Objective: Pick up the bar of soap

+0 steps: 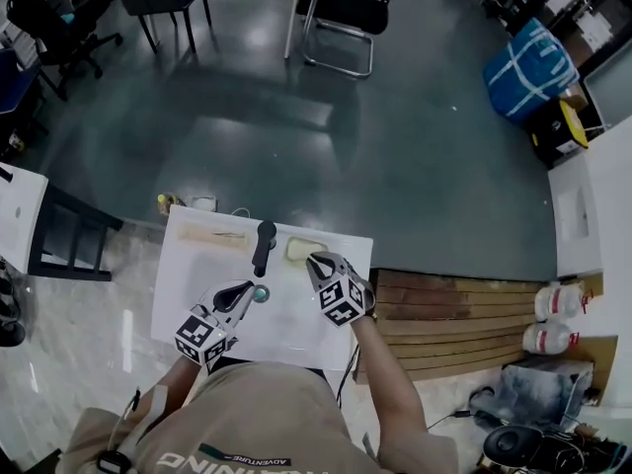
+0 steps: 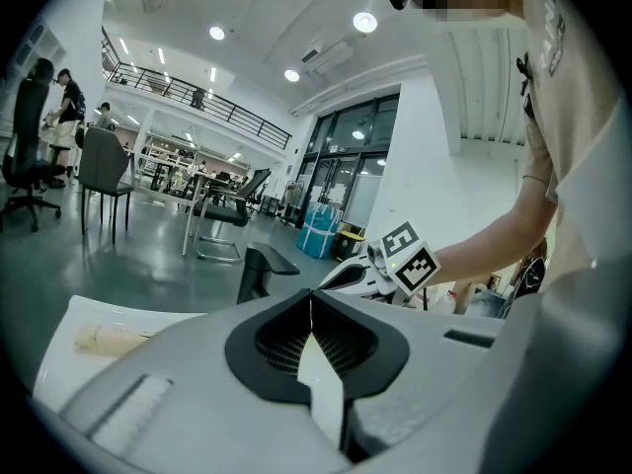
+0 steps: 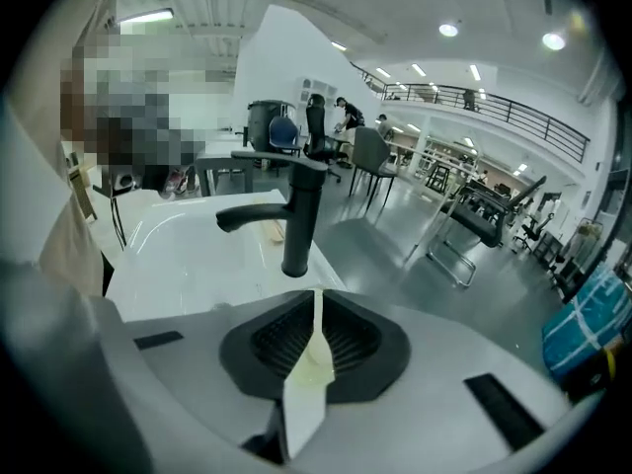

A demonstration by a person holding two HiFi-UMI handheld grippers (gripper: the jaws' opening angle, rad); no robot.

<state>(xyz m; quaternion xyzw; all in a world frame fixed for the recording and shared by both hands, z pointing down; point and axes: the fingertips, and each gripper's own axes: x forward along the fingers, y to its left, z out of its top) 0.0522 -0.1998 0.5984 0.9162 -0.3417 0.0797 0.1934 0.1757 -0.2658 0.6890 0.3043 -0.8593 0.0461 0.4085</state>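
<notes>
The bar of soap [image 1: 302,250], pale yellow, lies on the white sink top [image 1: 188,294] just right of the black tap [image 1: 264,246]. My right gripper [image 1: 316,261] hovers at the soap's right end with its jaws shut and nothing held. In the right gripper view the jaws meet at the tip [image 3: 316,296], and a pale yellow patch shows through the slit below them. My left gripper [image 1: 250,290] is over the basin, left of the tap, also shut and empty. Its view shows the closed jaws [image 2: 311,296], the tap [image 2: 259,270] and the right gripper's marker cube [image 2: 407,258].
A pale wooden item [image 1: 211,235] lies along the sink top's far left edge. A teal drain [image 1: 262,293] sits beside the left gripper. Wooden boards [image 1: 449,309] and white jugs [image 1: 558,302] are to the right. Chairs [image 1: 341,13] stand on the grey floor beyond.
</notes>
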